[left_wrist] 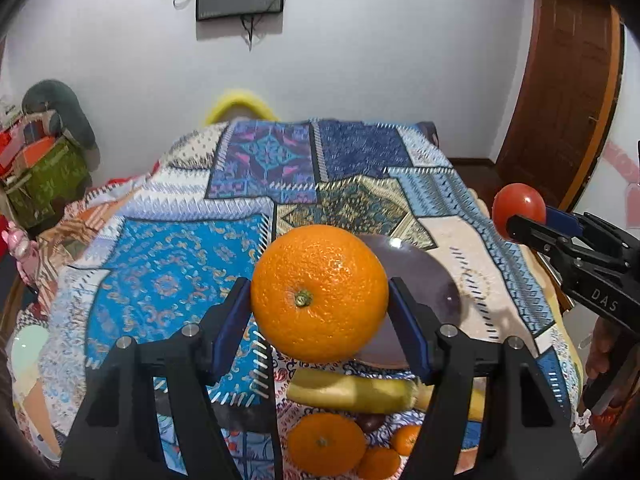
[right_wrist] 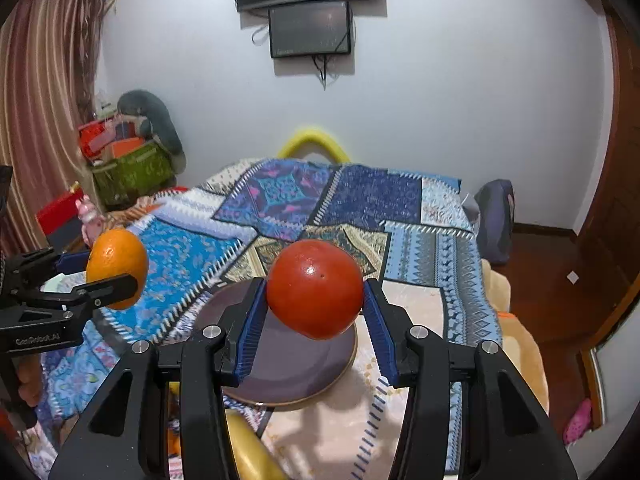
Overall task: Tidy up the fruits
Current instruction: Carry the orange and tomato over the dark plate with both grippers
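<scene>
My left gripper [left_wrist: 320, 300] is shut on a large orange [left_wrist: 319, 293] and holds it in the air above the near edge of a dark purple plate [left_wrist: 432, 280]. My right gripper [right_wrist: 314, 304] is shut on a red tomato [right_wrist: 315, 289] and holds it above the same plate [right_wrist: 296, 364]. Each gripper shows in the other's view: the right one with the tomato [left_wrist: 518, 209] at the right, the left one with the orange [right_wrist: 117, 267] at the left. Bananas [left_wrist: 352, 394] and smaller oranges [left_wrist: 326, 444] lie on the cloth below the left gripper.
A patchwork blue cloth [left_wrist: 180, 272] covers the surface. A yellow chair back [right_wrist: 314, 140] stands behind it. A green basket with clutter [right_wrist: 132, 172] is at the left, a wooden door [left_wrist: 560, 100] at the right. A pale plate [left_wrist: 28, 346] shows at the left edge.
</scene>
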Action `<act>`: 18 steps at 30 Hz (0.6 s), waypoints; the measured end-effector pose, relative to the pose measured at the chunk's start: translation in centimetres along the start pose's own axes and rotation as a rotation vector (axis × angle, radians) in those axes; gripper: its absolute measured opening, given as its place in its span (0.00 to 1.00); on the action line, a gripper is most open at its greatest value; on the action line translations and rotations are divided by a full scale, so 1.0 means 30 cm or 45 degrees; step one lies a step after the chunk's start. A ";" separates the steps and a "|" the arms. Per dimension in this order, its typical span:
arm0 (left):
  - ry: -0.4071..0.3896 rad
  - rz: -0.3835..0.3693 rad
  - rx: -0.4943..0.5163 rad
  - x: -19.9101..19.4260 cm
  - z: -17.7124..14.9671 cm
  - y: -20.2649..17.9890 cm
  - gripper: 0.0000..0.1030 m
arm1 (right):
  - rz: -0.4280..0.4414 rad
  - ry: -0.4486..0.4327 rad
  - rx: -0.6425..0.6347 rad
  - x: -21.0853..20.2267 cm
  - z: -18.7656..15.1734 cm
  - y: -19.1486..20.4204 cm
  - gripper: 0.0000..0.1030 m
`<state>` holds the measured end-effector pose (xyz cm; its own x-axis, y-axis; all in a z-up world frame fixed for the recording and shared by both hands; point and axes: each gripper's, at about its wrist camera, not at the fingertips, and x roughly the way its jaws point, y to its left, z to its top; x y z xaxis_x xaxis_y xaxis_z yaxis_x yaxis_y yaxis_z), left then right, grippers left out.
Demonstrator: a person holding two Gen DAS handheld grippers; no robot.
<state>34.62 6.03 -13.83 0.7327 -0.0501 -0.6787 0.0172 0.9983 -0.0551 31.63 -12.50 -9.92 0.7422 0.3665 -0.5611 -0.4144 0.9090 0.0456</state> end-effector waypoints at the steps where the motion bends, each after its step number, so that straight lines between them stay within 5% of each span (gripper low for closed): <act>1: 0.016 -0.003 0.000 0.029 -0.002 0.005 0.66 | -0.001 0.011 -0.002 0.017 0.000 -0.002 0.44; 18: 0.205 -0.035 0.079 0.340 -0.026 -0.011 0.66 | 0.038 0.239 -0.032 0.310 -0.093 -0.033 0.44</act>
<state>41.56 5.18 -21.30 0.6130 -0.0762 -0.7864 0.0811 0.9961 -0.0334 37.46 -10.55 -17.49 0.6190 0.3479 -0.7041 -0.4496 0.8921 0.0454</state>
